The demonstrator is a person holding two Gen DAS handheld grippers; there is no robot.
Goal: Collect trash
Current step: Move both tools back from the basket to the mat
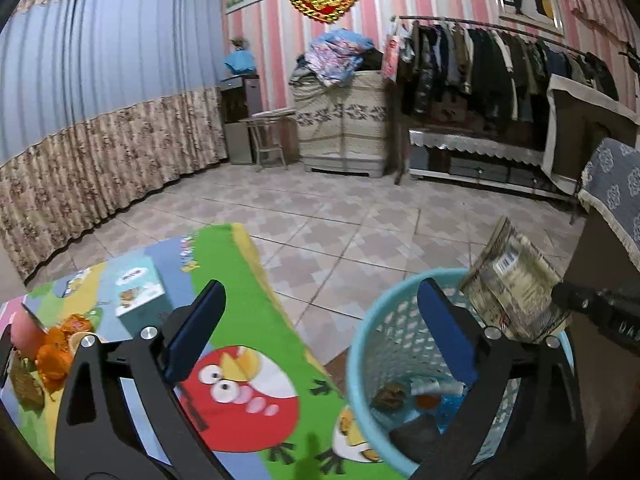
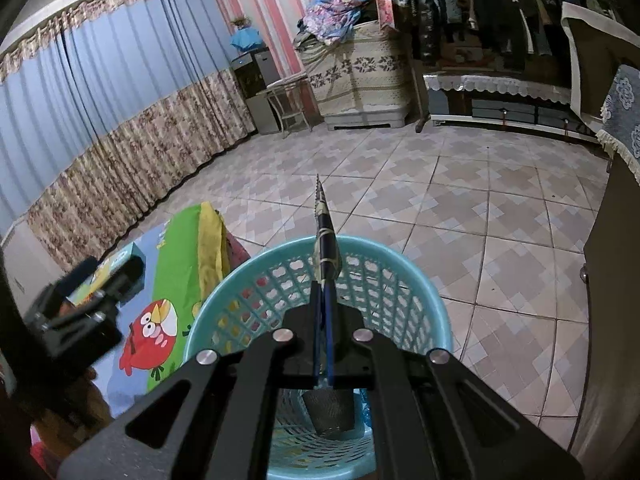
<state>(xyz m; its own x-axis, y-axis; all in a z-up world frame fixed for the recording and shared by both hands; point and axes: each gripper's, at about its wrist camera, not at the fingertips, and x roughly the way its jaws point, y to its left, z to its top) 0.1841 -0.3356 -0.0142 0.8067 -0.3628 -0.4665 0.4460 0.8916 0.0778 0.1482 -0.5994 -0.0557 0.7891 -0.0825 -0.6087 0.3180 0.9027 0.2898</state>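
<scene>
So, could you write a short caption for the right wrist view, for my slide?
Right gripper, shut on a flat snack wrapper, holds it above the light blue trash basket.

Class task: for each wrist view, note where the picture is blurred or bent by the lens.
Left wrist view: the pale blue plastic mesh basket and the cartoon-bird play mat are smeared near the bottom edge; the blue curtain bows outward. Right wrist view: the left gripper is a blurred dark shape; the crinkled foil wrapper is sharp; dark corners ring both views.

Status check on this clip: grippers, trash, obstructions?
Left gripper open, empty. Right gripper shut on flat foil snack wrapper, above light-blue plastic mesh basket. Nothing blocking the drop.
</scene>
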